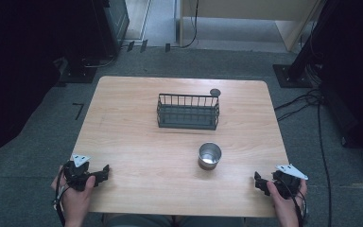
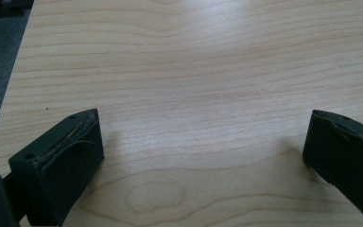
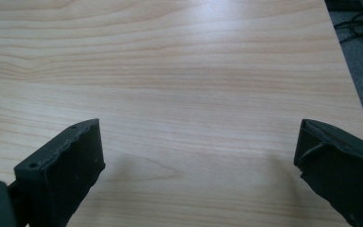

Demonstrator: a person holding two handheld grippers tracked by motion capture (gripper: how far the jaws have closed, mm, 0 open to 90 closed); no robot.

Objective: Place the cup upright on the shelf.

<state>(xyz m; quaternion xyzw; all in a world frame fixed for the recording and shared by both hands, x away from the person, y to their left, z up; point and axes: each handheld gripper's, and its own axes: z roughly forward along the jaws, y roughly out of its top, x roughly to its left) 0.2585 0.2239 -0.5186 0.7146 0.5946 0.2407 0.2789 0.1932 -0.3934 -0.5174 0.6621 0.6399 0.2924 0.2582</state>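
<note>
The left gripper, a black two-jaw tool with a grey three-cornered plate on top, sits at the lower left of the high view, held in the person's left hand at the near left corner of the light wooden table. In the left gripper view its jaws stand spread wide, one at each lower corner of the frame, with bare wood grain between them and nothing held. Toward the middle of the high view, slightly above centre, stands a dark wire basket with a solid floor, and a small dark round disc shows just at its upper right corner. Below and right of the basket, apart from it, stands a shiny metal cup, upright and open-topped. At the lower right, the right gripper rests in the right hand at the table's near right corner; the right gripper view shows its jaws likewise wide apart over bare wood.
</note>
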